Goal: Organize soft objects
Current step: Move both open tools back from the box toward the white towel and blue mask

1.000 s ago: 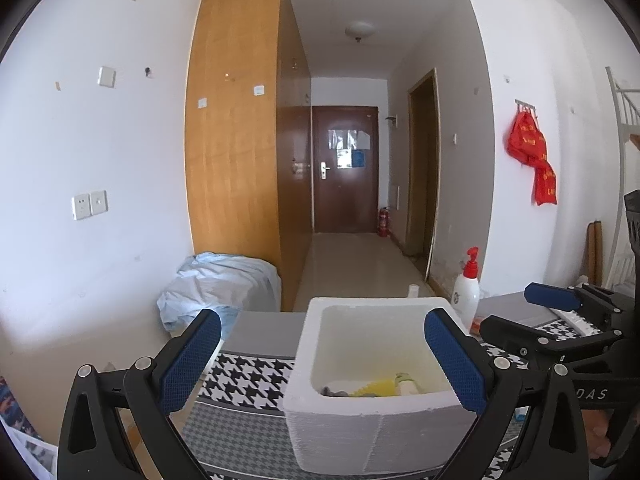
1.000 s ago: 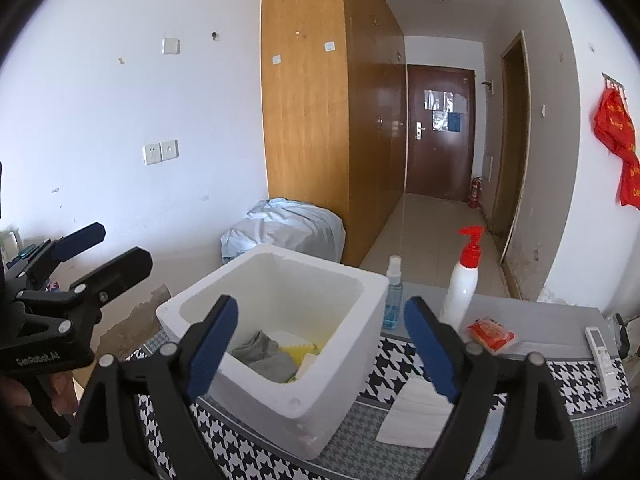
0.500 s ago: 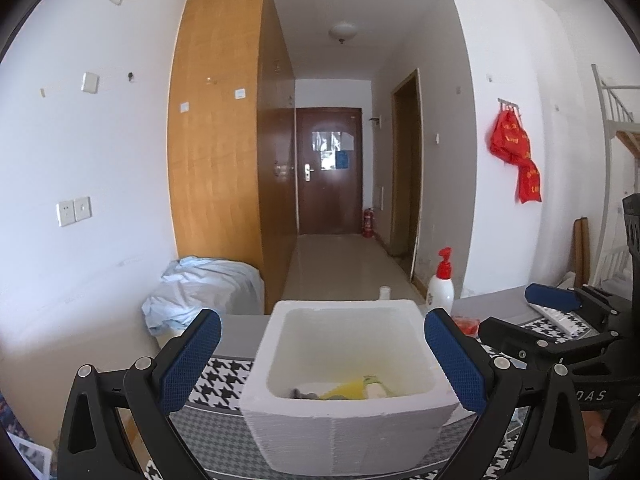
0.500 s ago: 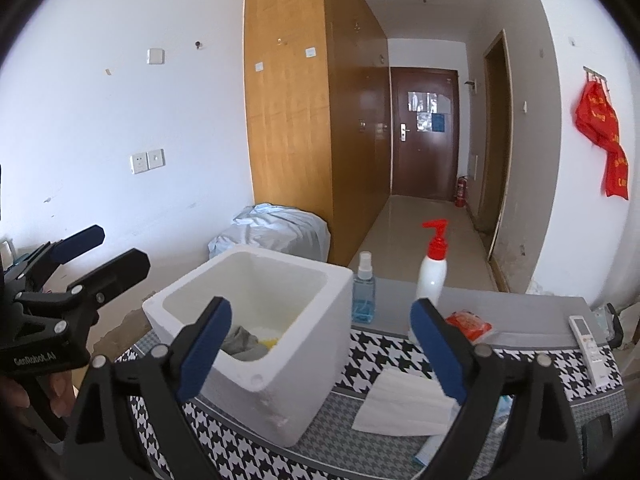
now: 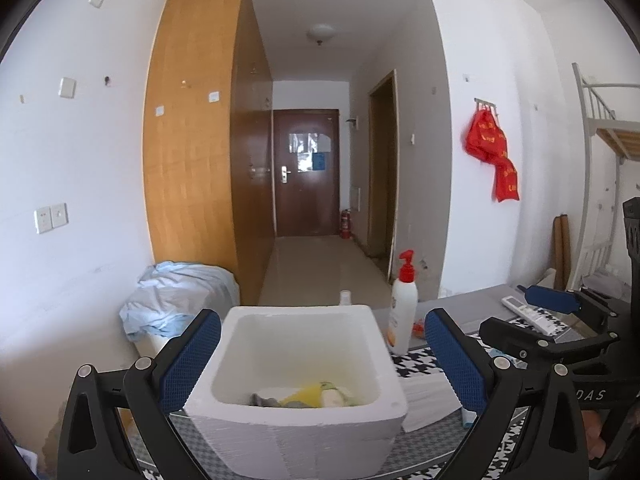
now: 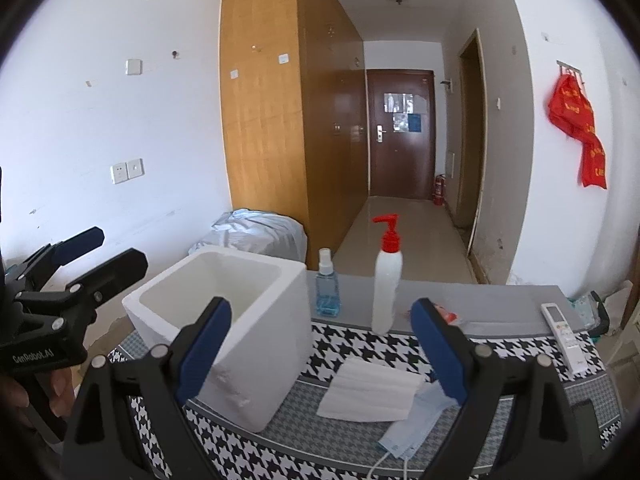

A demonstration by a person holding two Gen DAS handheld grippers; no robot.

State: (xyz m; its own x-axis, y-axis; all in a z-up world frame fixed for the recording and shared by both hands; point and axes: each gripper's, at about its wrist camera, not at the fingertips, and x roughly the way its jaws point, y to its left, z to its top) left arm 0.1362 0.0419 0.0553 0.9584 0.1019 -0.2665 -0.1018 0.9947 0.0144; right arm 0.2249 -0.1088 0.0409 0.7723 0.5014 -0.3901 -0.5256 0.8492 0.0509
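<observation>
A white foam box (image 5: 296, 400) (image 6: 224, 320) stands on the houndstooth table cover (image 6: 360, 340). Inside it lie grey, yellow and white soft items (image 5: 304, 396). My left gripper (image 5: 320, 360) hovers open, level with the box's near wall, nothing between its fingers. My right gripper (image 6: 320, 352) is open too, held above the table to the right of the box. Below it lie a folded white tissue (image 6: 372, 392) and a blue face mask (image 6: 412, 424), both flat on the cover. The right gripper also shows in the left wrist view at the far right.
A white pump bottle with a red top (image 6: 386, 280) and a small blue spray bottle (image 6: 328, 284) stand behind the box. A red packet (image 6: 448, 314) and a remote control (image 6: 564, 336) lie further right. A pale blue bundle (image 5: 176, 296) sits by the wall.
Both grippers have pulled back and swung right, so the box sits lower and further left in view. The tissue and the mask have come into the right wrist view. Both grippers stay open.
</observation>
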